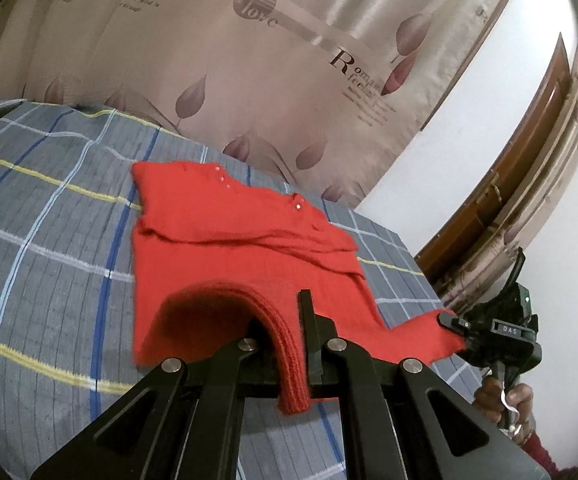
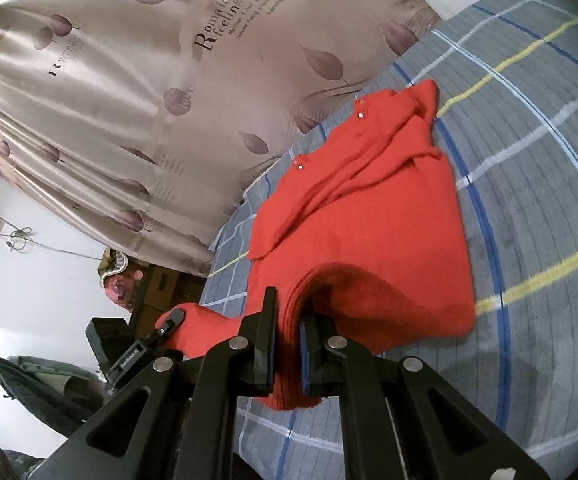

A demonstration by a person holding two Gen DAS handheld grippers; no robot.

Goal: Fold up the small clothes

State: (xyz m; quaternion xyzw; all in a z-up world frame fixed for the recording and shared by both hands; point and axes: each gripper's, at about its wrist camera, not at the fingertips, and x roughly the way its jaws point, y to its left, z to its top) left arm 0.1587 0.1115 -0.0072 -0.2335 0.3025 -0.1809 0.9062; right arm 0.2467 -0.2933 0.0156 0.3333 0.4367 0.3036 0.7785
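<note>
A red knitted garment [image 1: 249, 232] lies on a grey plaid bed sheet [image 1: 49, 220], its sleeves folded across it and small pearly buttons at the far end. My left gripper [image 1: 285, 320] is shut on the ribbed hem, which arches up off the bed. At the right, my right gripper [image 1: 455, 326] pinches the hem's other corner, with a hand [image 1: 505, 400] below it. In the right wrist view the right gripper [image 2: 291, 304] is shut on the ribbed hem of the garment [image 2: 369, 208]. The left gripper [image 2: 171, 322] clamps the red corner at the left.
A shiny beige curtain [image 1: 249, 60] with leaf prints hangs right behind the bed's far edge. A white wall [image 1: 469, 140] and a wooden door frame [image 1: 529, 140] stand to the right. Dark bags and clutter [image 2: 41, 384] sit beside the bed [image 2: 529, 160].
</note>
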